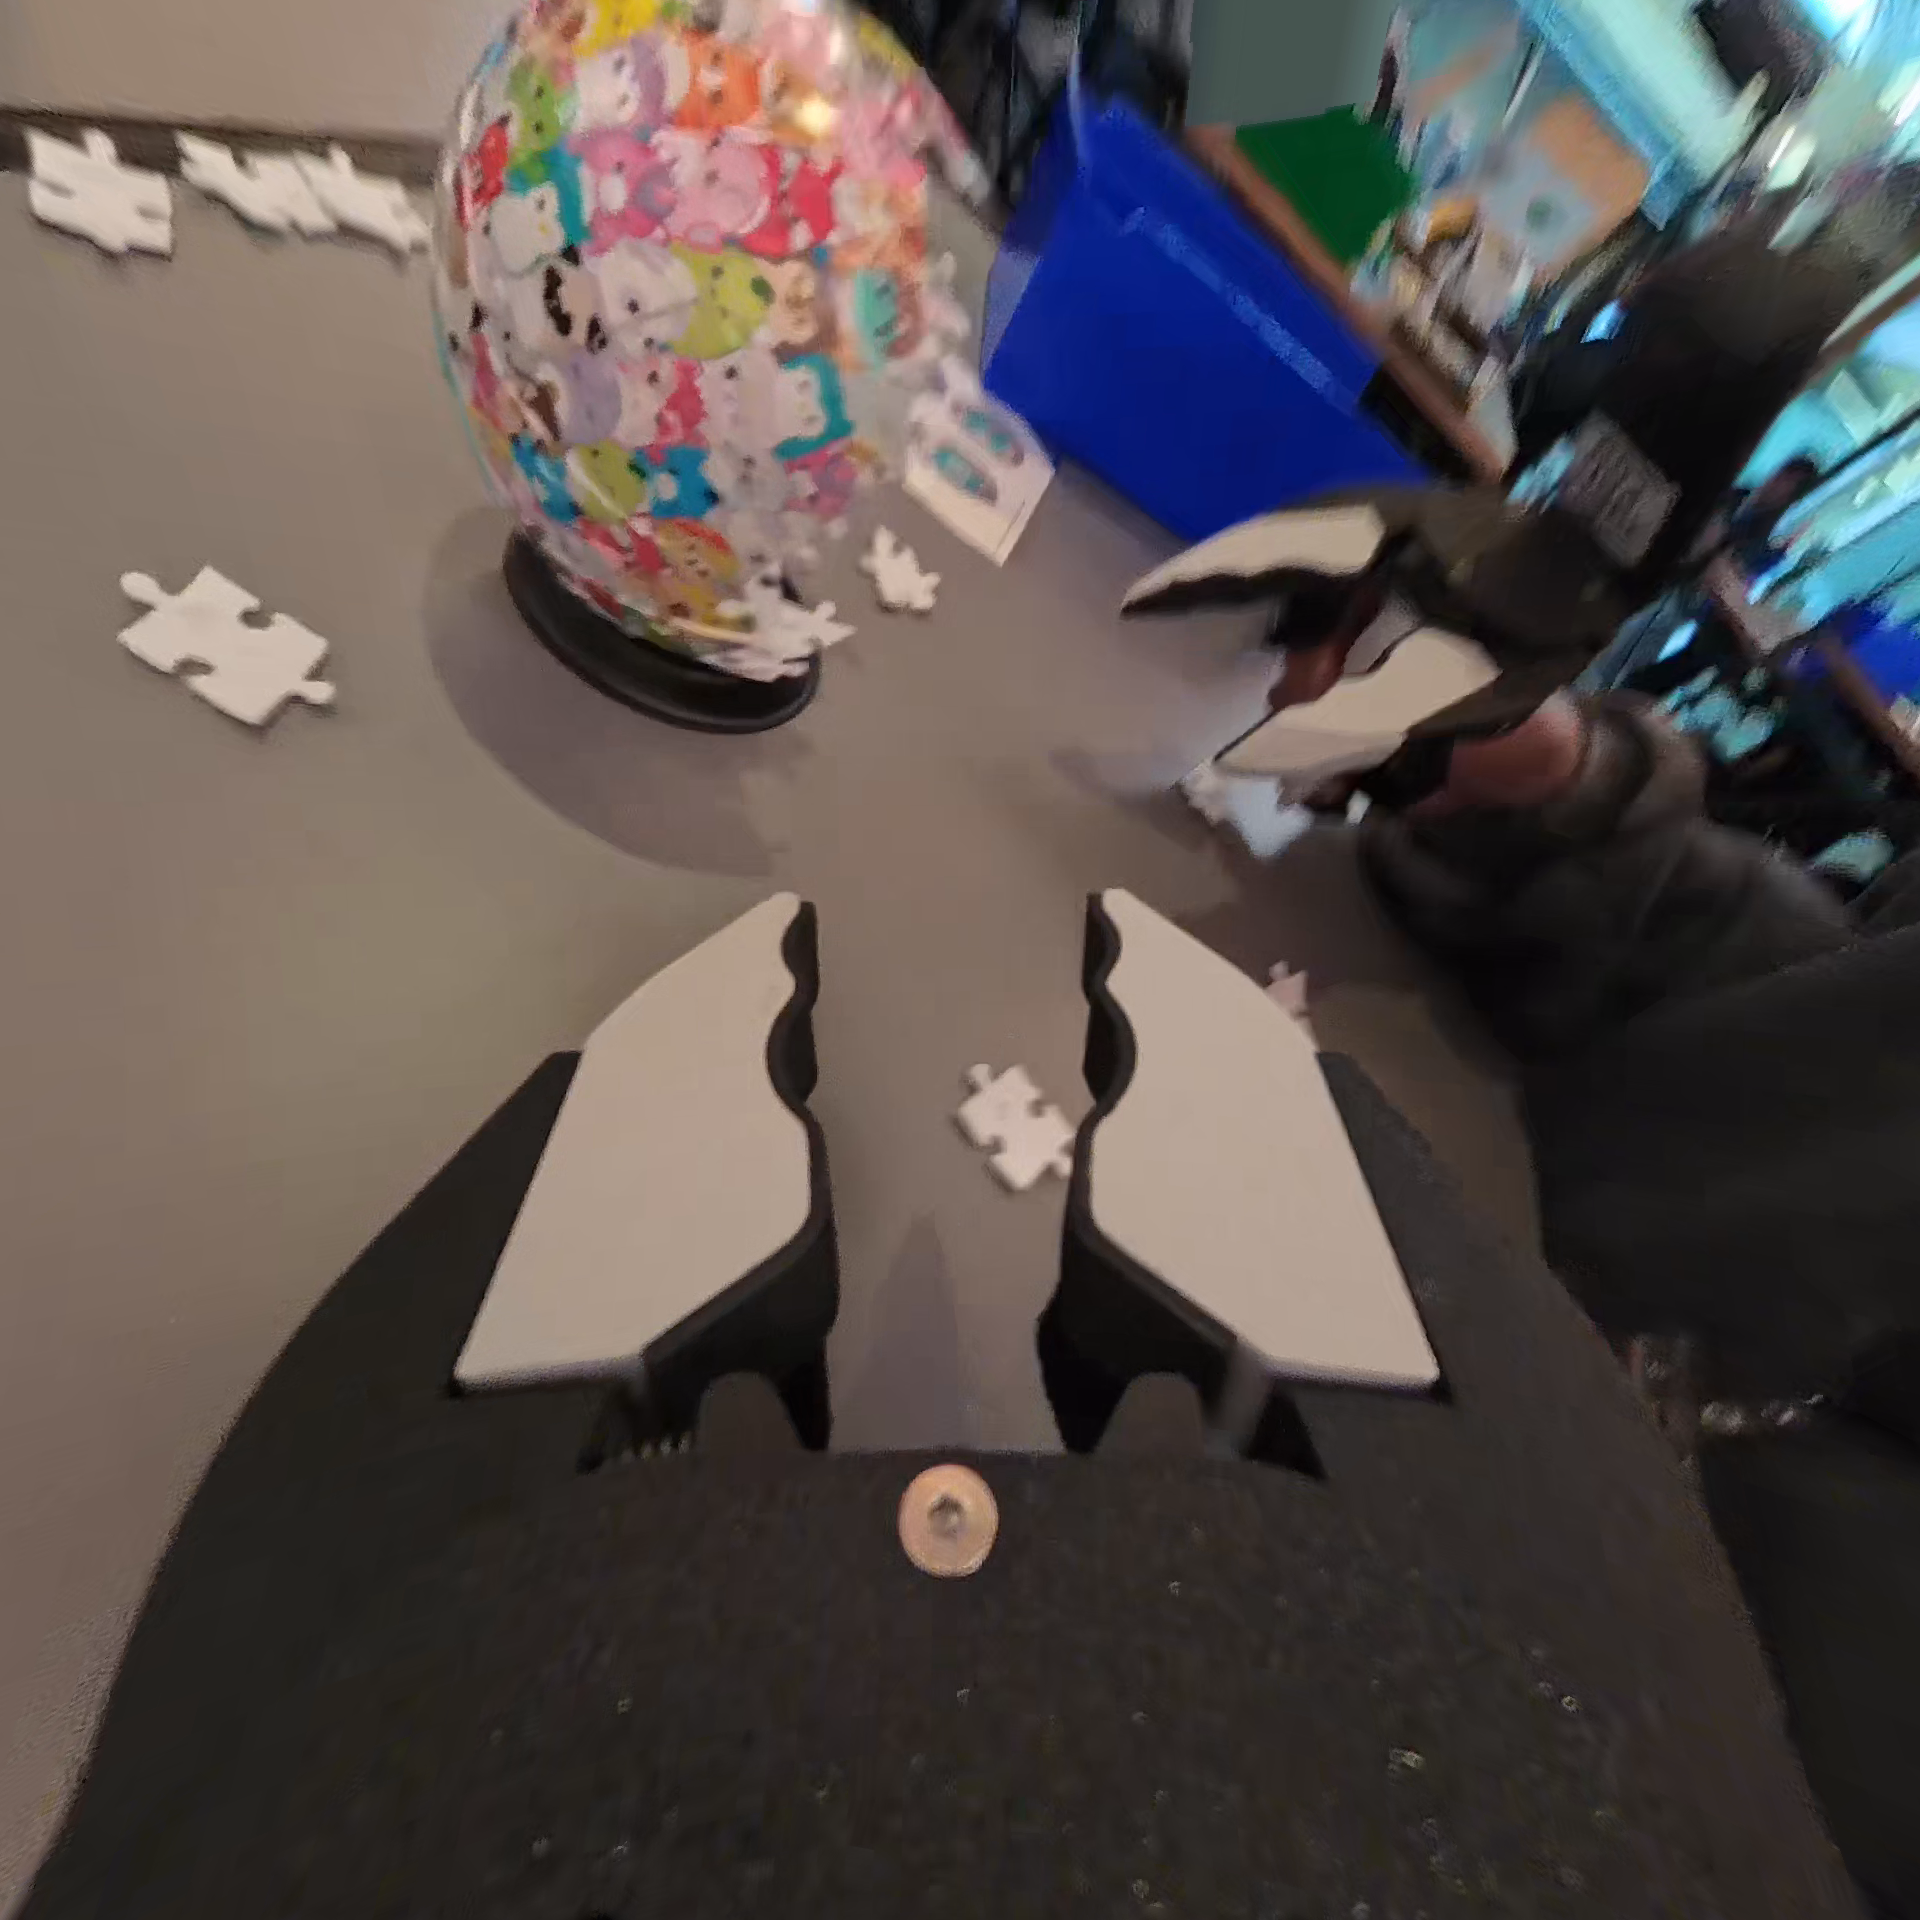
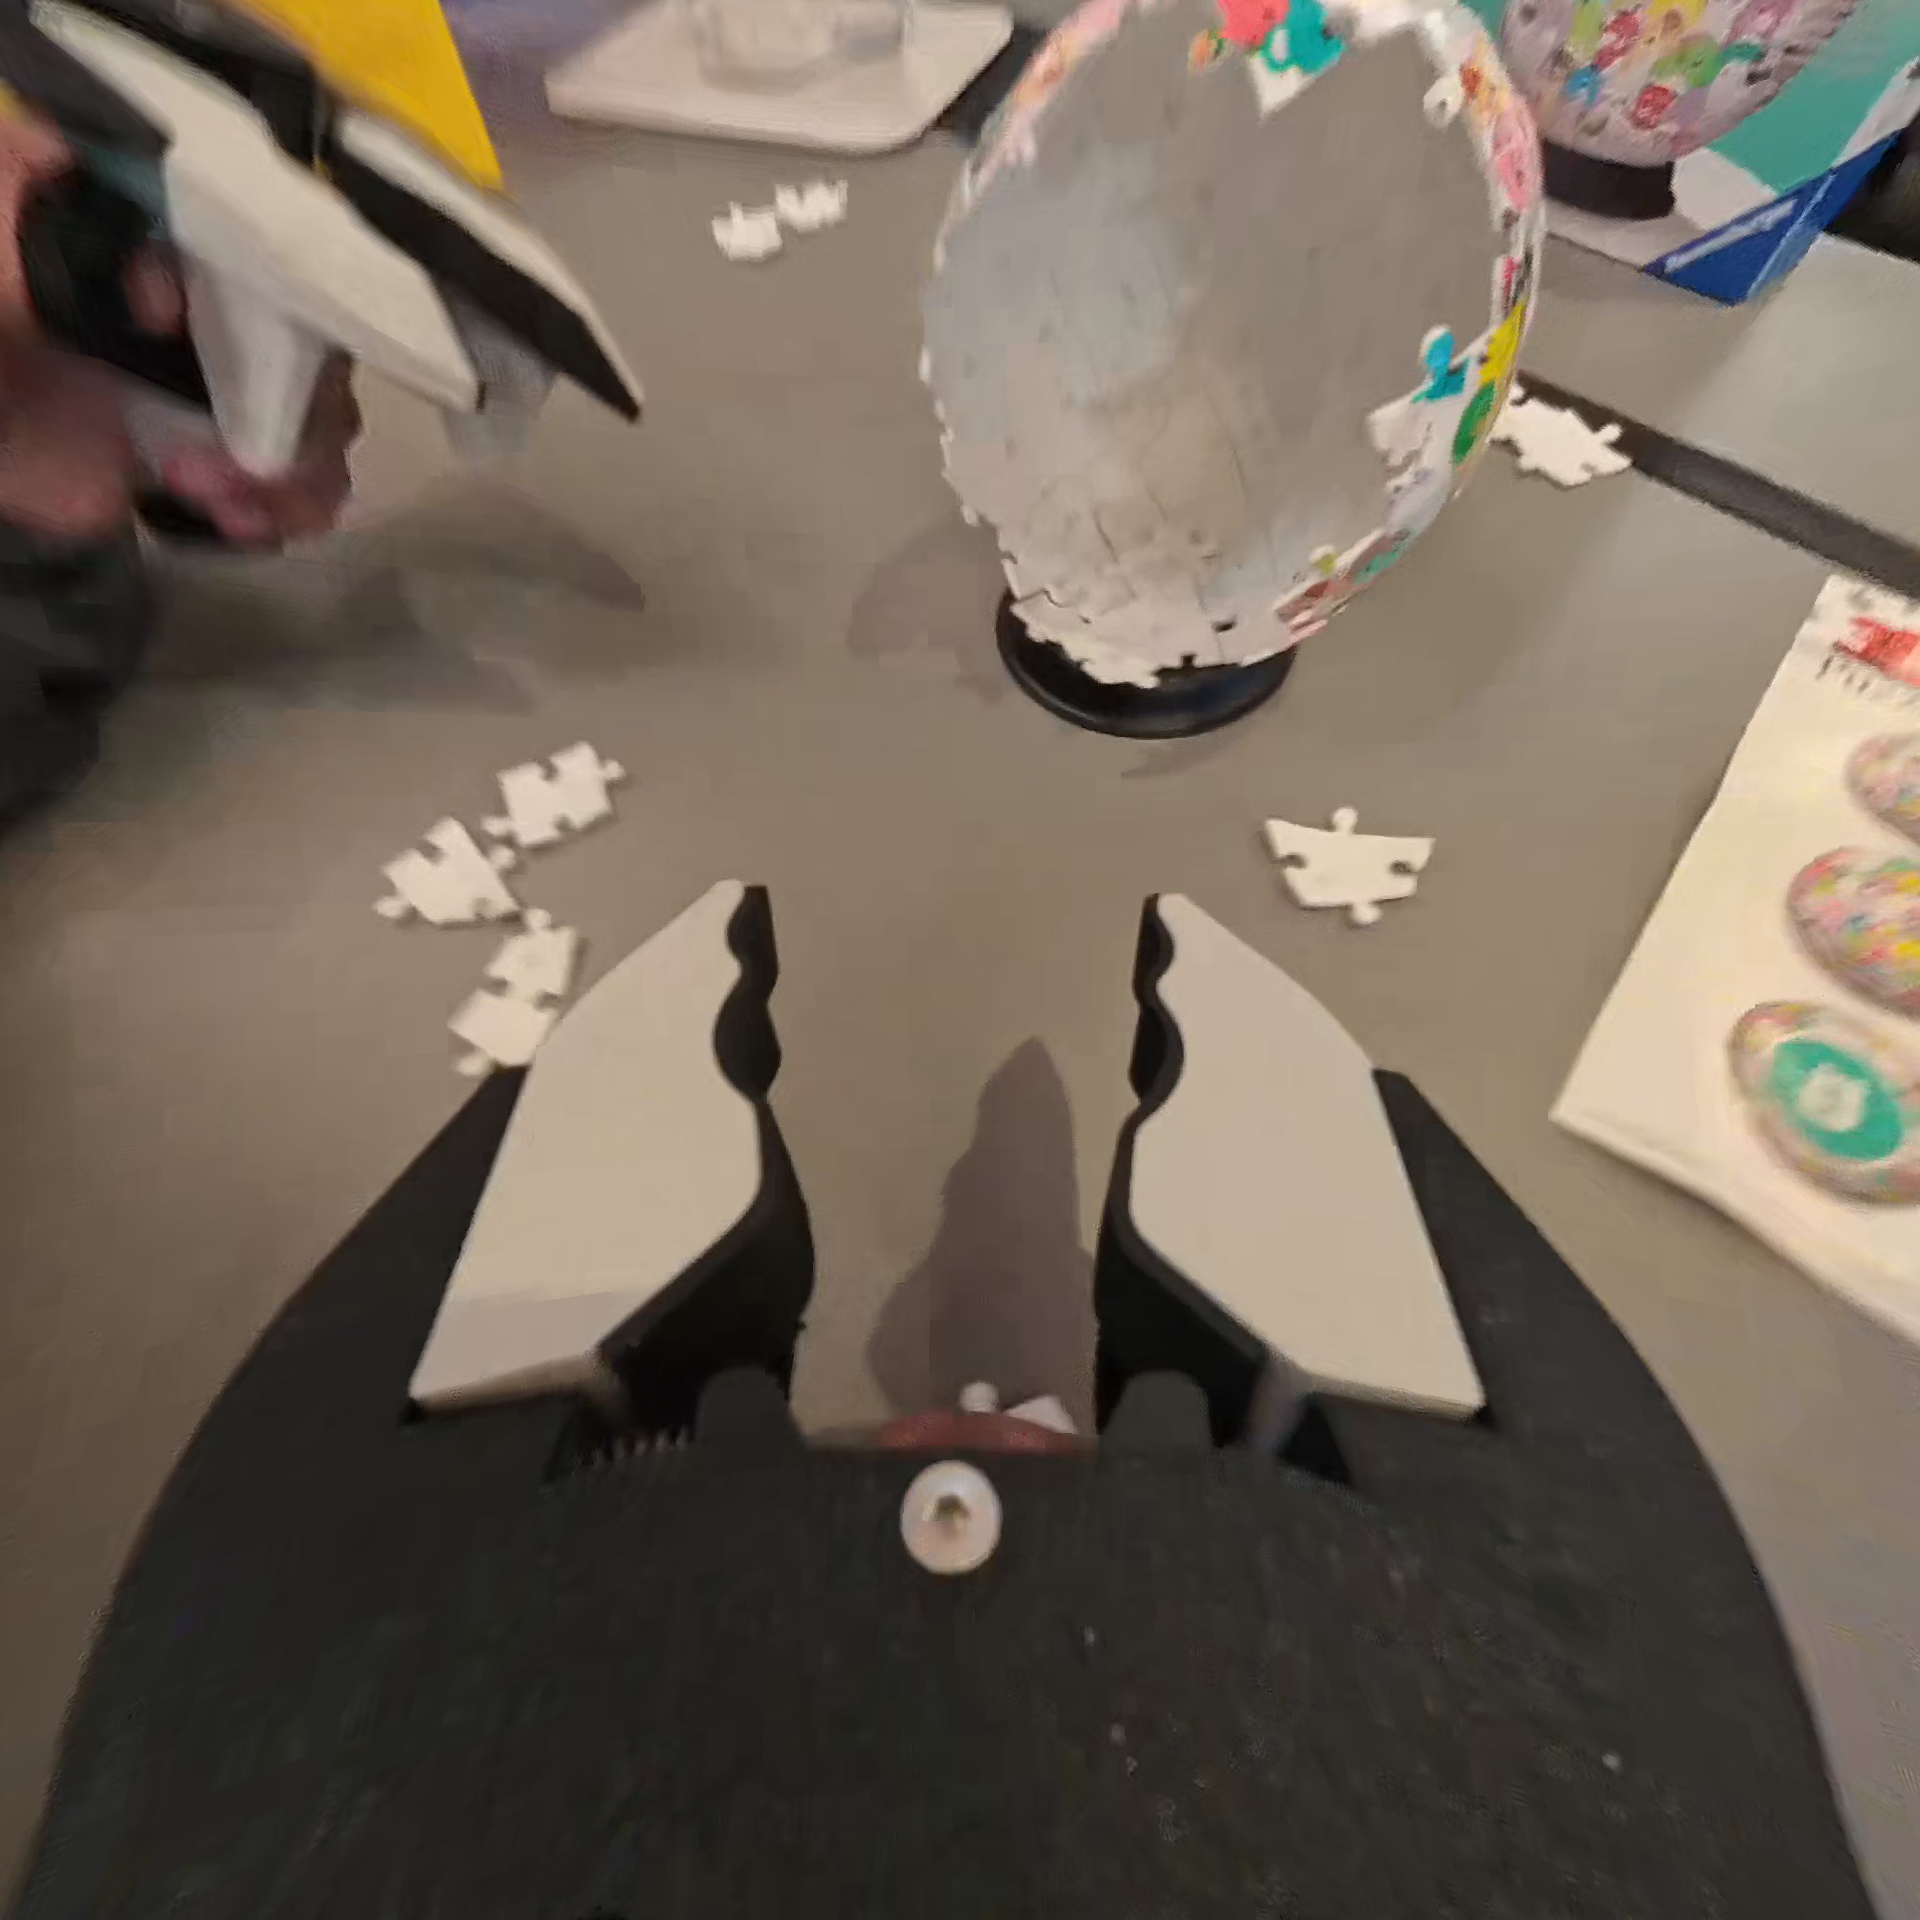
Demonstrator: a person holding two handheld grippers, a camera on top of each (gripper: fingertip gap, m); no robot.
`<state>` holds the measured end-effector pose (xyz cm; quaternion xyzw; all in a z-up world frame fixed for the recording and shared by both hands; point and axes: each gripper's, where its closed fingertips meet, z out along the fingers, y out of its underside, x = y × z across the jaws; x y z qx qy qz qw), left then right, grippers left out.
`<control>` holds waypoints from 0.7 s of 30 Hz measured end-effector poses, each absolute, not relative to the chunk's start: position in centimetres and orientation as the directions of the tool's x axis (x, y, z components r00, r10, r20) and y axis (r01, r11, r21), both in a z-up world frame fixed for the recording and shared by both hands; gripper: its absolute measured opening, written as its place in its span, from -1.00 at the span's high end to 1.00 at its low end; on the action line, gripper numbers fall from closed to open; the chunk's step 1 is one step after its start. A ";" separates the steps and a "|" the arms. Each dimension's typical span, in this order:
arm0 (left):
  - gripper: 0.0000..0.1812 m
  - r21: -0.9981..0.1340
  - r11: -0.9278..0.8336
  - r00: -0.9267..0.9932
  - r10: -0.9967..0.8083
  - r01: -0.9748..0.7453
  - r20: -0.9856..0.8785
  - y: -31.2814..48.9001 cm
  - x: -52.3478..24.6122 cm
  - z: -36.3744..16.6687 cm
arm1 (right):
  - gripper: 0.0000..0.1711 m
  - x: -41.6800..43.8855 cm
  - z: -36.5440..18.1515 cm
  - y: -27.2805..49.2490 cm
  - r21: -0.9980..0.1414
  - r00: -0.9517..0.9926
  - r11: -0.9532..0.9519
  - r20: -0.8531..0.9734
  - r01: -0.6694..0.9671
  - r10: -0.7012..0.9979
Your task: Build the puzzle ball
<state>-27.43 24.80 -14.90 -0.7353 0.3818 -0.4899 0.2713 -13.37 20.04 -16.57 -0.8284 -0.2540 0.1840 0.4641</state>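
The partly built puzzle ball (image 1: 665, 343) stands on a black ring stand (image 1: 655, 665) on the grey table; its colourful outside faces the left wrist view. In the right wrist view the ball (image 2: 1195, 364) shows its white hollow inside above its stand (image 2: 1143, 696). My left gripper (image 1: 948, 920) is open and empty above the table, a loose white piece (image 1: 1016, 1127) lying under its jaws. My right gripper (image 2: 954, 914) is open and empty in front of the ball. The right gripper also shows in the left wrist view (image 1: 1236, 665), and the left gripper in the right wrist view (image 2: 540, 374).
Loose white pieces lie around: left of the ball (image 1: 223, 644), at the back edge (image 1: 218, 192), left of my right gripper (image 2: 509, 883) and to its right (image 2: 1345, 862). A blue box (image 1: 1174, 322) and an instruction sheet (image 2: 1787, 987) lie beside the ball. A white tray (image 2: 779, 62) sits behind. About 10 centimetres separates my left fingertips from the loose white piece (image 1: 1016, 1127). It turns up in the right wrist view (image 2: 554, 797) as well.
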 end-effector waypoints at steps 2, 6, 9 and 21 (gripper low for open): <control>0.46 -0.792 -0.587 0.238 -0.804 -0.170 0.545 23.1 -27.9 -13.4 | 0.23 -13.6 -16.3 18.7 -0.874 0.832 -0.463 -0.142 0.150 0.537; 0.43 -0.827 -0.563 0.267 -0.795 0.007 0.544 18.8 -28.7 -12.0 | 0.26 -13.0 -15.7 15.8 -0.900 0.869 -0.436 -0.221 -0.006 0.443; 0.26 -0.890 -0.455 0.298 -0.855 -0.033 0.426 16.3 -28.3 -12.1 | 0.27 -12.0 -15.6 14.4 -0.903 0.900 -0.425 -0.129 0.067 0.417; -0.05 -0.896 -0.208 0.483 -0.876 -0.392 -0.008 15.6 -28.2 -14.8 | 0.35 -11.6 -15.7 14.2 -0.895 0.899 -0.336 0.136 0.292 0.417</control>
